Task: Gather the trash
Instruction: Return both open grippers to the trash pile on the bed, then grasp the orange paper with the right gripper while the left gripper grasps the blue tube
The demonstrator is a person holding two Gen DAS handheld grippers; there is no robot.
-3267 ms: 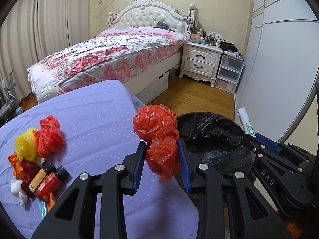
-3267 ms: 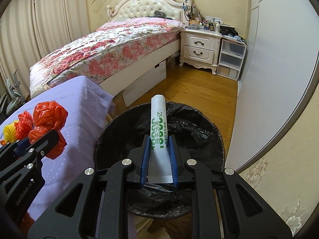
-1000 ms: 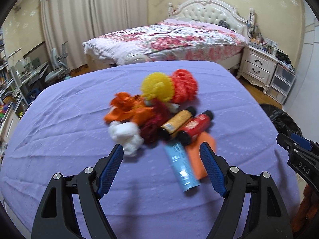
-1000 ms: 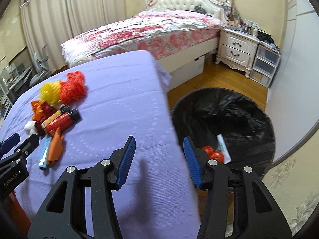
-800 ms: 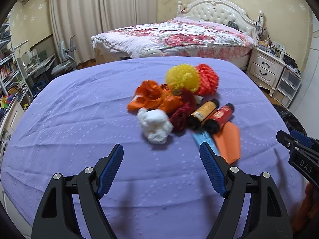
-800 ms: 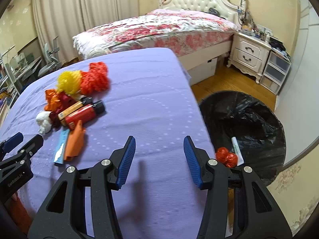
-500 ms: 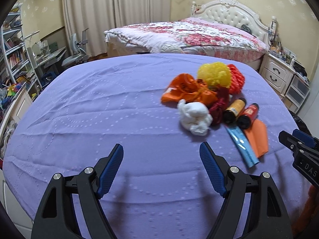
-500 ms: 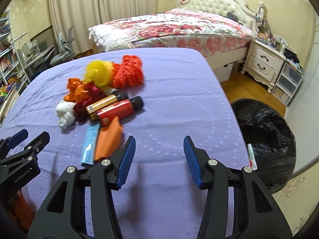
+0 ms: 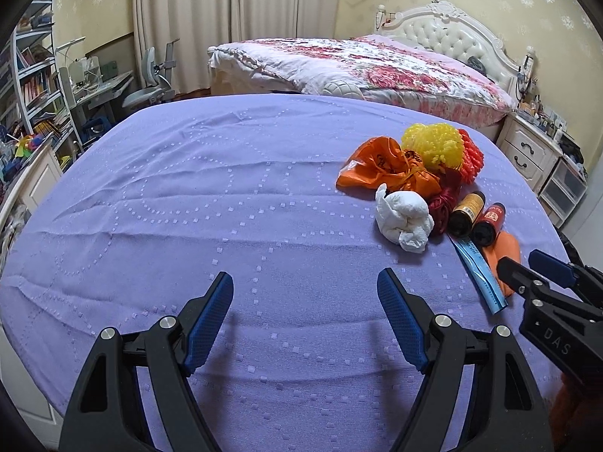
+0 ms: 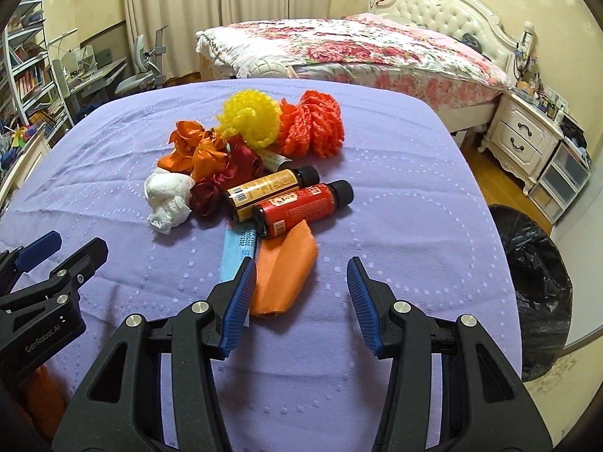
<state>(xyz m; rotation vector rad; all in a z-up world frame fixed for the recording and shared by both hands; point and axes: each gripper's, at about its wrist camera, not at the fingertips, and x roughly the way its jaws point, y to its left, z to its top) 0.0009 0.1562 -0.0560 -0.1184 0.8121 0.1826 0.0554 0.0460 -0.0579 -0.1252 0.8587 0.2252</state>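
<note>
The right gripper (image 10: 301, 293), fingers apart and empty, hangs just short of an orange packet (image 10: 282, 275) whose long axis runs away from it toward the trash pile on the purple worktop (image 10: 395, 173). The left gripper (image 9: 305, 312), fingers wide apart and empty, stands farther off; the white wad (image 9: 403, 220) lies ahead to its right.

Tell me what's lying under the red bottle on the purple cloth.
A light blue flat packet runs out from under the red bottle, beside an orange wrapper. The packet's far end is covered.

Purple-covered table (image 10: 395, 173): clustered trash — yellow mesh ball (image 10: 248, 116), red mesh ball (image 10: 312, 128), white wad (image 10: 166, 197), two bottles (image 10: 297, 203), orange wrapper (image 10: 282, 275).
</note>
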